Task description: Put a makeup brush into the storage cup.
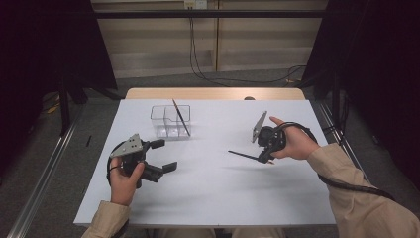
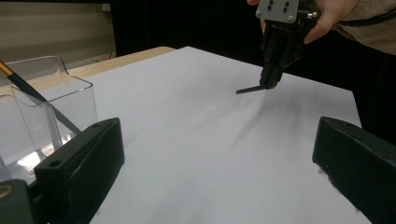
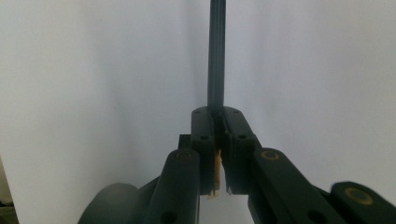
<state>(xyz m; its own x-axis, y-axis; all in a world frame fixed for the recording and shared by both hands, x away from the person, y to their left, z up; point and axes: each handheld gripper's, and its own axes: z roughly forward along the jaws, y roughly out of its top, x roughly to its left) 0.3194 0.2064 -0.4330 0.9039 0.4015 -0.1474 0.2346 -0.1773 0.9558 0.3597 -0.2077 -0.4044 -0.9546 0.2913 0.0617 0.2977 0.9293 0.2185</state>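
White table (image 1: pixel 208 193) — slim dark brush (image 1: pixel 243 155), tan-tipped.

A white table (image 1: pixel 208 193) is carrying 1 clear plastic organiser (image 1: pixel 171 121), which is sitting directly on the top toward 11 o'clock from the table's middle. A tan wooden strip (image 1: pixel 213 93) is running along the table's 12 o'clock edge.

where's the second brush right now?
Clamped in the right gripper over the table's right half in the high view; the dark brush sticks out left, toward the clear organizer.
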